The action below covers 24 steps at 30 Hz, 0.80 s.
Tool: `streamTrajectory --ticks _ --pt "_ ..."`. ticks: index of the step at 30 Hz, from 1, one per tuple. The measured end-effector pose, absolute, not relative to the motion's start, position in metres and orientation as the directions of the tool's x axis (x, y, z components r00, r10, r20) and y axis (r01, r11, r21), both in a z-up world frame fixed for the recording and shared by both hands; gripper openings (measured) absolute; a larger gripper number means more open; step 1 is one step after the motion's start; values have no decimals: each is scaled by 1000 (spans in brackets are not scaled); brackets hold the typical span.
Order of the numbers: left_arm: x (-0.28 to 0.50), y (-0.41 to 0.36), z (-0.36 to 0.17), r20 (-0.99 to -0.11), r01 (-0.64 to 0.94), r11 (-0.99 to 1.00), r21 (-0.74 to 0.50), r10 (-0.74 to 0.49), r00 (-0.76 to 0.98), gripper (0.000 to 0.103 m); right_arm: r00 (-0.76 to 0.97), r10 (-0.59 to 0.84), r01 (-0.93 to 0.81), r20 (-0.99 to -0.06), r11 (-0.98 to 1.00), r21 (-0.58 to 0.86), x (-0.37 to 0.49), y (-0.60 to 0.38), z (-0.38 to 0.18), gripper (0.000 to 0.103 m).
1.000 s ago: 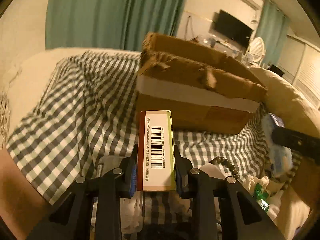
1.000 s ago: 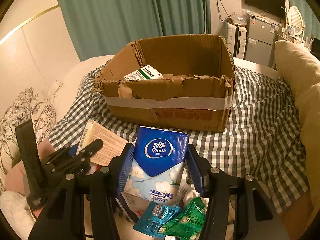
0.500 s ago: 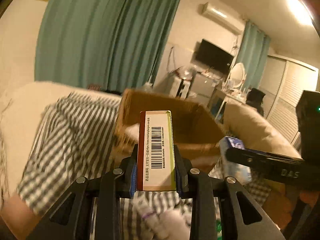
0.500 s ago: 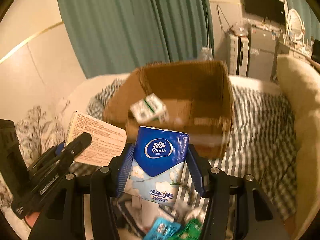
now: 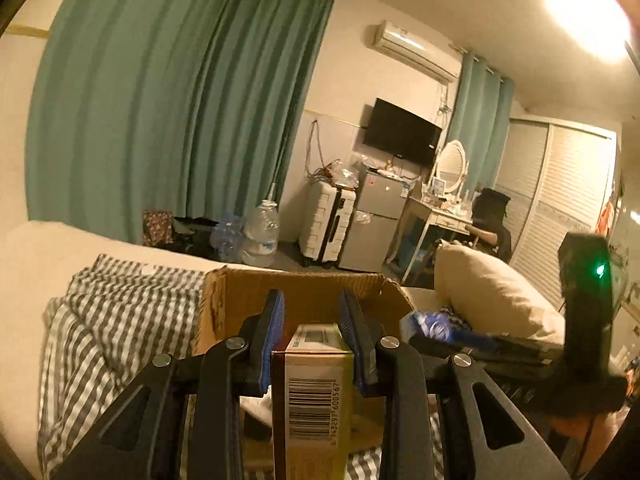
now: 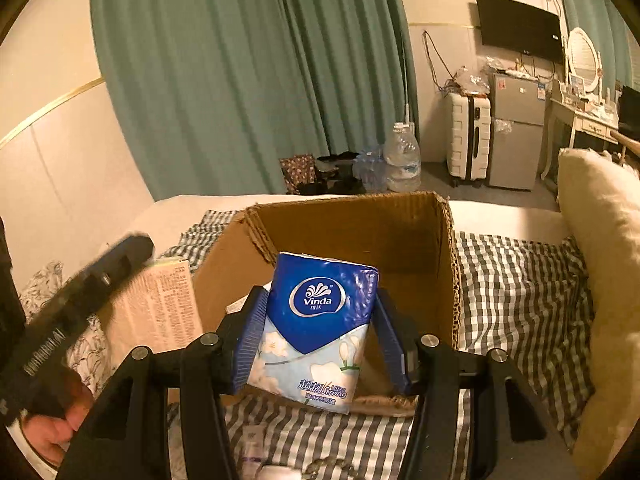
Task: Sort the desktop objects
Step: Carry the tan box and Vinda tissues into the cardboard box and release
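Now lifted clear of the checked bedspread (image 6: 516, 300), the left tongs (image 5: 311, 316) clamp a stiff barcoded carton (image 5: 312, 396) and the right tongs (image 6: 320, 320) a soft glossy tissue pack (image 6: 316, 320), both poised over the ragged corrugated cardboard box (image 6: 360, 232), seemingly ready to drop.

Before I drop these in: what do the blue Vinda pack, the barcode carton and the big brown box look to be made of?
Vinda pack: soft glossy plastic film, going by its wrinkles and sheen. Barcode carton: thin printed paperboard with crisp folded edges, apparently matte. Brown box: raw corrugated cardboard, with fluting exposed along its torn rim.
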State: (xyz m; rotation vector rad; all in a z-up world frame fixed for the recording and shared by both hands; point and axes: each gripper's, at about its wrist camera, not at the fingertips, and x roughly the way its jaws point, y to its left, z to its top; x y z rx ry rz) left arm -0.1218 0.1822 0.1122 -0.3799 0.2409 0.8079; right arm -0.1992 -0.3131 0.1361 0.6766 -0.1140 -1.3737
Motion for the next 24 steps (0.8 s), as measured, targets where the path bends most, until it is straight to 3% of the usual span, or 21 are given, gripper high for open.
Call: streamTrajectory --ticks 10,12,13,14,19,24 --pt "-84 231 113 -424 -718 641 -273 590 687 31 247 -909 823 -335 15 567 -212 -347 101 56" --pt "-82 235 119 -415 -721 635 -277 598 686 47 233 -916 818 -326 4 575 -215 -344 101 65" --pt "-81 235 122 -404 -727 630 -273 611 681 69 234 -919 811 -317 4 586 -217 -341 101 67" --pt "-82 232 126 -383 -727 629 -274 622 683 81 235 -923 802 -303 8 597 -219 -338 102 67" --pt "-81 200 138 -349 -718 669 -193 637 687 85 201 -936 810 -288 -6 586 -223 -322 109 67" --pt "-101 160 125 -388 -765 637 -96 684 618 103 183 -935 820 -303 -24 571 -214 -300 108 67"
